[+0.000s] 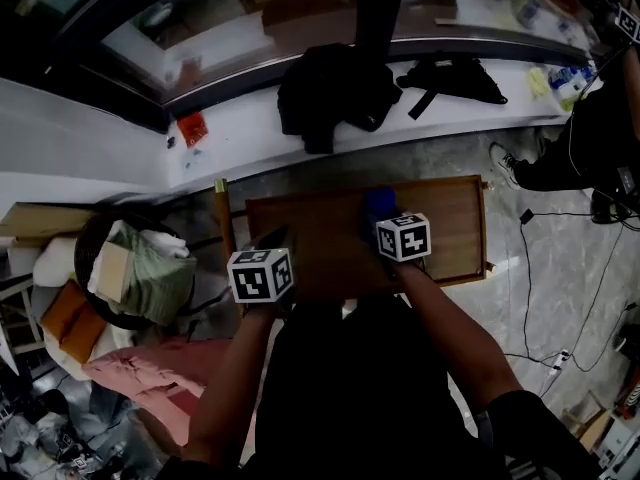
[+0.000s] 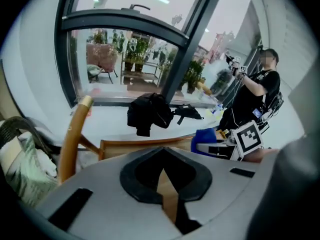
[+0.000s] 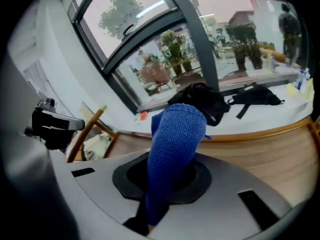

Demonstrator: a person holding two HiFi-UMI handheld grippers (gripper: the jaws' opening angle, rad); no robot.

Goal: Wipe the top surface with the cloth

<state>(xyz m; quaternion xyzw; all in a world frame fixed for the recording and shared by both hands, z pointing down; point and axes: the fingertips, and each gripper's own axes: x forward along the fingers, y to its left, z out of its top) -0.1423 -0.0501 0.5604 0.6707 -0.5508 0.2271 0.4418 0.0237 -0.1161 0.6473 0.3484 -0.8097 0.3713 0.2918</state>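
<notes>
Clamping its jaws on the blue cloth [image 3: 176,134], the right gripper [image 1: 388,226] sits over the middle of the wooden table [image 1: 455,238]. The cloth sticks out in a bunch past the jaws; whether it touches the wood is unclear. The left gripper [image 1: 270,253] hovers just left, jaws together and empty. A black jacket [image 1: 330,93] lies on the far ledge.

The head view is dim and underexposed: the person's front is almost black and the bench [image 1: 450,223] is a dull brown, with glare only on the white sill [image 1: 450,108]. Both gripper views are bright with daylight from the windows [image 2: 125,54], bent and vignetted at their edges. The cloth [image 3: 175,144] weave looks sharp.
</notes>
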